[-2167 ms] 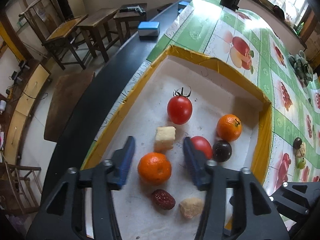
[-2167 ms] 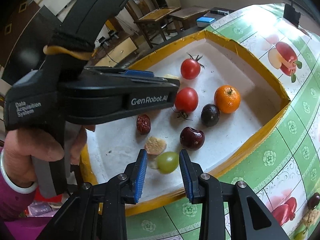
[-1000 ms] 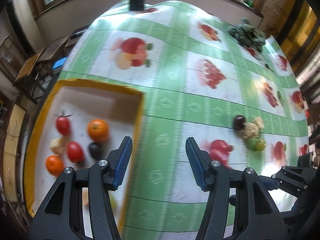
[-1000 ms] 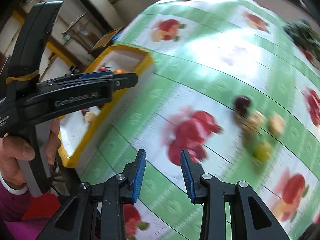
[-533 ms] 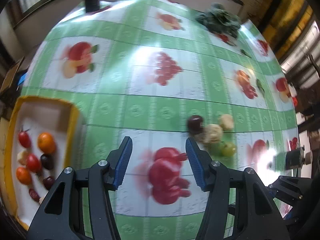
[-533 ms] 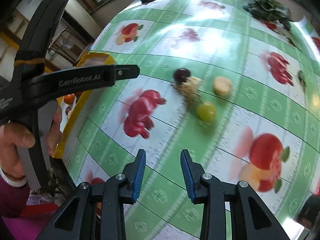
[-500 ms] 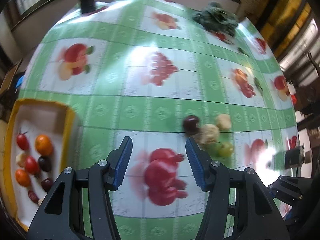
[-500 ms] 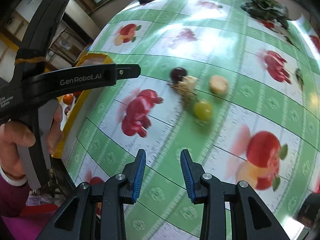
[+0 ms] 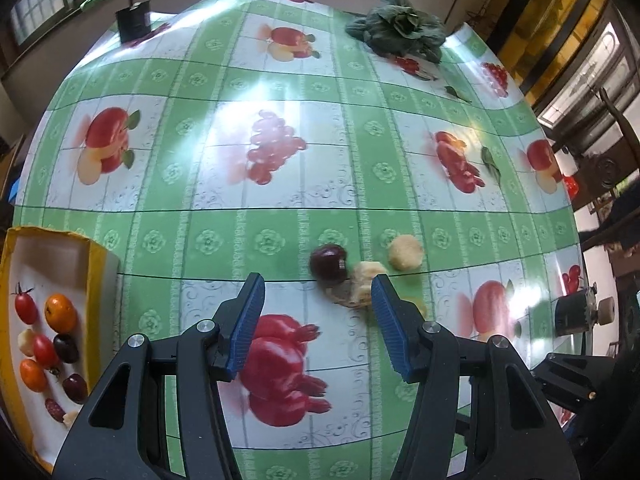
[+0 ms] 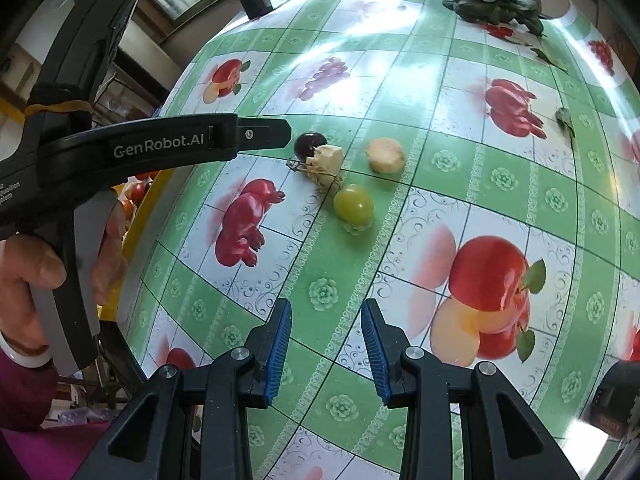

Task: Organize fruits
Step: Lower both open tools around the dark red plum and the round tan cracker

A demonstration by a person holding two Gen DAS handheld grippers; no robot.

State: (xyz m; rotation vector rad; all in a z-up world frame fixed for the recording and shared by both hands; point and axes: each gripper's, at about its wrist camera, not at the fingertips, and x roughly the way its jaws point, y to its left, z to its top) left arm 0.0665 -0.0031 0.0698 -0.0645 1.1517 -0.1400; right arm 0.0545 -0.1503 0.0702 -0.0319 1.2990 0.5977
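Observation:
Loose on the green fruit-print tablecloth lie a dark cherry, a pale chunk and a round pale slice. My left gripper hangs open just short of them, nothing between its fingers. In the right wrist view the same cherry, chunk and slice lie beside a green grape. My right gripper is open and empty, well short of the grape. The yellow-rimmed tray at the far left holds tomatoes, oranges and dark fruits.
A person's hand holds the left gripper's body across the left of the right wrist view. Leafy greens and a black box sit at the table's far side. A black device stands at the right edge.
Both grippers have travelled right, away from the tray and over the tablecloth. The tray has slid to the left edge and the loose fruit now lies close ahead.

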